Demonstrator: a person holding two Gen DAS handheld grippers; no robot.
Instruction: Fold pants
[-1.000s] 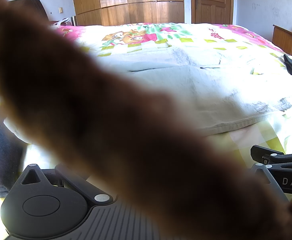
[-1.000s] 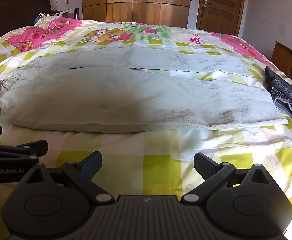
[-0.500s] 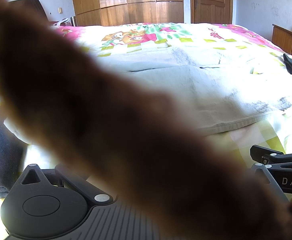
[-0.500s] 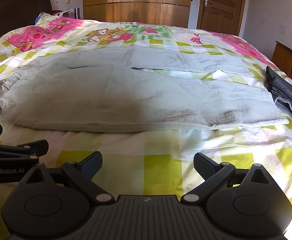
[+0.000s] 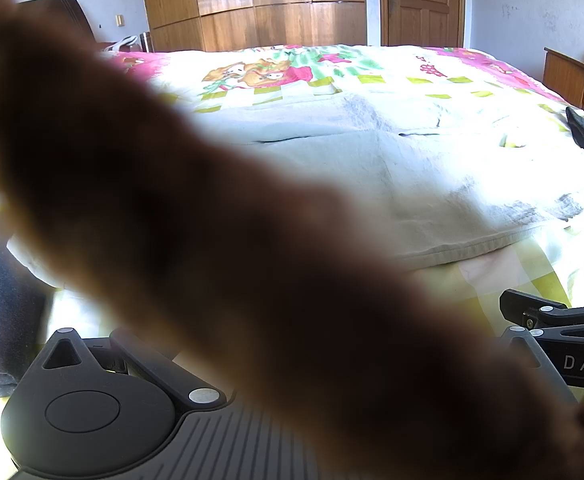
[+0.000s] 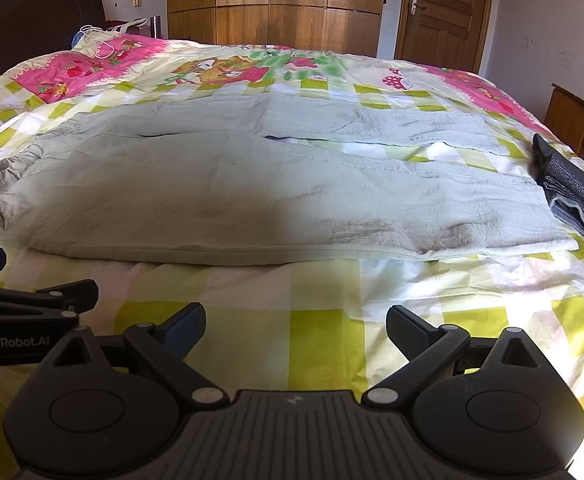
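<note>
Your right tongs (image 6: 296, 330), spread wide and empty, hover over the bed (image 6: 324, 320) just short of the pale green pants (image 6: 252, 184), which lie flat ahead with their long axis crosswise, waistband left; your left tongs' grip cannot be told behind a blurred brown shape (image 5: 212, 240)

I see pale grey-green pants (image 6: 228, 184) with darker smudges near one leg end, lying on a bedsheet (image 6: 324, 332) checked in lime yellow and white, with pink strawberry patches and cartoon prints. A folded dark grey garment (image 6: 572, 196) lies beside them. The wardrobe (image 6: 276, 4) and door (image 6: 444, 12) are warm brown wood, the headboard (image 6: 32, 12) dark brown.
</note>
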